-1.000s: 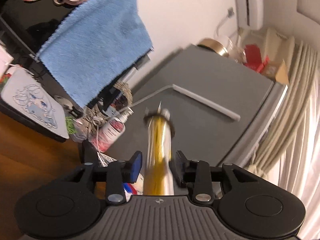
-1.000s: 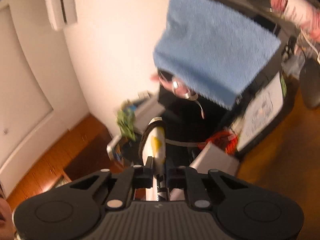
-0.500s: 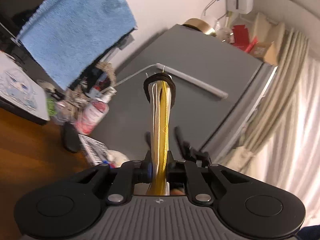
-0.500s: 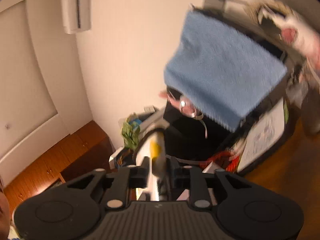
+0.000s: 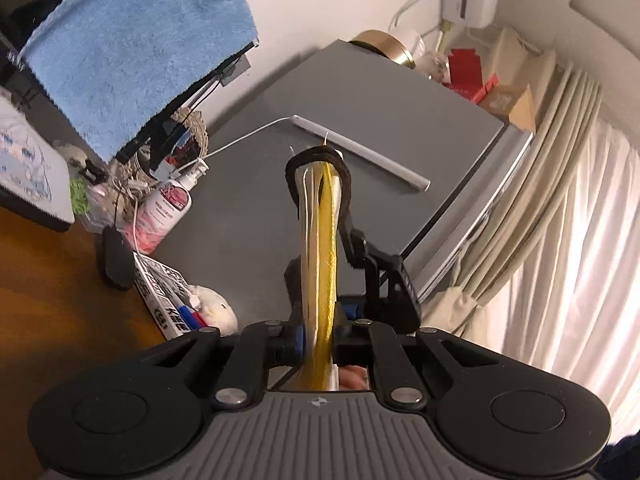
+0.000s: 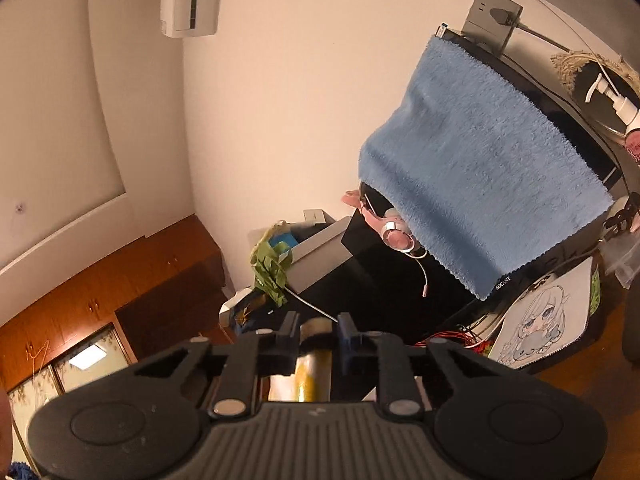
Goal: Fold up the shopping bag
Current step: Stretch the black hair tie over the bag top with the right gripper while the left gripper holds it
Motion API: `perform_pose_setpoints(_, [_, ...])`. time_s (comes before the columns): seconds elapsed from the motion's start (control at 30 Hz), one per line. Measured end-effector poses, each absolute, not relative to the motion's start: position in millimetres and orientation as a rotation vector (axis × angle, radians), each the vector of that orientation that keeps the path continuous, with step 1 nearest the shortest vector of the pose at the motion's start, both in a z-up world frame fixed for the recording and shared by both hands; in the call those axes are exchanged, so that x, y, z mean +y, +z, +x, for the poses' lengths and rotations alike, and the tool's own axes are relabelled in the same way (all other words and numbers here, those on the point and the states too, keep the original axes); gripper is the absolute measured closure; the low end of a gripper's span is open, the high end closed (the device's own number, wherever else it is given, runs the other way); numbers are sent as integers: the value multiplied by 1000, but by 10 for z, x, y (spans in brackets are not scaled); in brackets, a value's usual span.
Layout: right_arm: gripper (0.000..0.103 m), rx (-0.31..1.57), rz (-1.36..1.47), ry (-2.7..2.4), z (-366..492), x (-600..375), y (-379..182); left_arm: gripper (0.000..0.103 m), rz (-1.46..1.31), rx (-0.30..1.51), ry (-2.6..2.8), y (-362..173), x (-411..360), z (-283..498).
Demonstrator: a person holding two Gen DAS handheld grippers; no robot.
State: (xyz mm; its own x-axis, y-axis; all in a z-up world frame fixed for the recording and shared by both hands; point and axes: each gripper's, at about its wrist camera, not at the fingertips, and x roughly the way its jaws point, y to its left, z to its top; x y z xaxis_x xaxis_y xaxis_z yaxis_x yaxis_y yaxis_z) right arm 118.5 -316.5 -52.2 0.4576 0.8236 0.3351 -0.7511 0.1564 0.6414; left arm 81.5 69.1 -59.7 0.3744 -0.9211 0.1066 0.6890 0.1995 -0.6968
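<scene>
The folded shopping bag [image 5: 320, 248], yellow and white with a black strap looped round its far end, is clamped tight in the left claw [image 5: 318, 340] and stands out toward twelve o'clock. In the right wrist view the bag [image 6: 314, 372] lies between the pads of the right claw [image 6: 319, 332], whose jaws are closing on it. A blue towel [image 6: 480, 168] hangs at two o'clock.

left gripper [image 5: 318, 340]: jaws pinched on the folded shopping bag [image 5: 320, 240]
right gripper [image 6: 319, 334]: jaws closing, bag between them
</scene>
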Motion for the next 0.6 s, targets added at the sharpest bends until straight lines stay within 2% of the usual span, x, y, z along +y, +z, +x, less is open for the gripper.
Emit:
perform_pose_setpoints(0.17, [84, 130, 893, 1148, 1158, -3155, -641, 92, -728, 355, -1124, -587, 698, 795])
perform_pose_setpoints(0.33, [81, 115, 843, 1030, 1086, -3202, -647, 91, -477, 270, -874, -419, 568, 592])
perform_pose_setpoints(0.47, [81, 26, 601, 875, 761, -3140, -409, 91, -130, 176, -548, -290, 241, 376])
perform_pose_setpoints(0.6, [81, 3, 165, 736, 376, -2668, -94, 91, 203, 91, -282, -386, -196, 255])
